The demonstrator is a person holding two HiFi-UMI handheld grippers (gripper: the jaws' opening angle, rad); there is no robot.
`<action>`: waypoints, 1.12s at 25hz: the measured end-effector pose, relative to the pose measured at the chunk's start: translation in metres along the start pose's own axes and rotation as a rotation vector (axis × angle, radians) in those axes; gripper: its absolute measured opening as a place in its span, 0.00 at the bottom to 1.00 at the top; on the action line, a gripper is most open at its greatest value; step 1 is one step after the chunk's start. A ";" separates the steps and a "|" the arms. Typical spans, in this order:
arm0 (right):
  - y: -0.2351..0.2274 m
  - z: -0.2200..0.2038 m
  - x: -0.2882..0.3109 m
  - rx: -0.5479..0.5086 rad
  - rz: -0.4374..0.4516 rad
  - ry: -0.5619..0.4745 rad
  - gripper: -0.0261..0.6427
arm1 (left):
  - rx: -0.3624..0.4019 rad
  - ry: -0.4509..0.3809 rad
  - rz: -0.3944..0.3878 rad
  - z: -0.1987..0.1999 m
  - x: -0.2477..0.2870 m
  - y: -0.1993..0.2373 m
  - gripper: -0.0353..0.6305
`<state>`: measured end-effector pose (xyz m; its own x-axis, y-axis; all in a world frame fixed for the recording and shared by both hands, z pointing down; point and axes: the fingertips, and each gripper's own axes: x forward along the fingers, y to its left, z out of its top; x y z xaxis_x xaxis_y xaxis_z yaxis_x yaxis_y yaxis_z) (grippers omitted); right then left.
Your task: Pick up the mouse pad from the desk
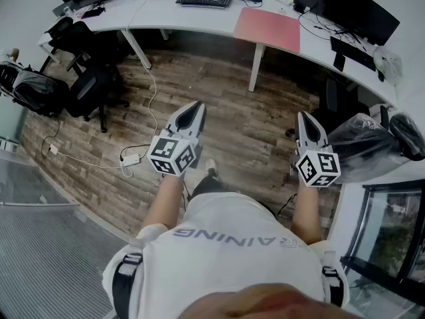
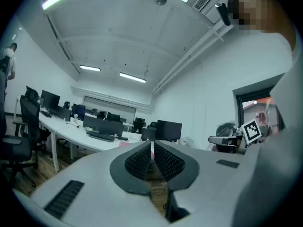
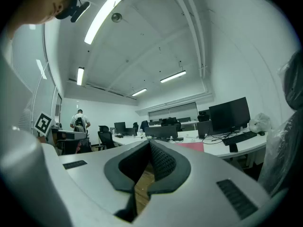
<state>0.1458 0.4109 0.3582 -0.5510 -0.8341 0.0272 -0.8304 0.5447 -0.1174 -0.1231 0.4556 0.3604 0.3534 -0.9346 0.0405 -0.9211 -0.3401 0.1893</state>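
Closest in, the person stands on the wooden floor, well apart from the table. The left gripper at 9 o'clock and the right gripper at 3 o'clock point level, each with its fingers closed together on nothing. The task looks to be at the approach, with no reach begun. The next move calls for walking up, parting the fingers and pinching an edge. Far off at 1 o'clock, the mouse pad lies flat on the table: a thin pink rectangle, its near edge at the table's front edge, right of a keyboard
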 end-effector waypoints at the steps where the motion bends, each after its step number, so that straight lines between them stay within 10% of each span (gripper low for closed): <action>1: 0.000 0.000 0.000 -0.001 -0.001 -0.001 0.07 | 0.001 -0.001 -0.001 0.000 0.000 0.000 0.12; 28: -0.028 -0.009 0.046 0.082 -0.040 0.002 0.07 | -0.020 0.034 -0.023 -0.004 0.048 0.028 0.12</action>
<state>0.1436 0.3582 0.3717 -0.5174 -0.8550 0.0356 -0.8424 0.5017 -0.1966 -0.1315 0.4016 0.3717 0.3799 -0.9224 0.0690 -0.9095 -0.3589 0.2097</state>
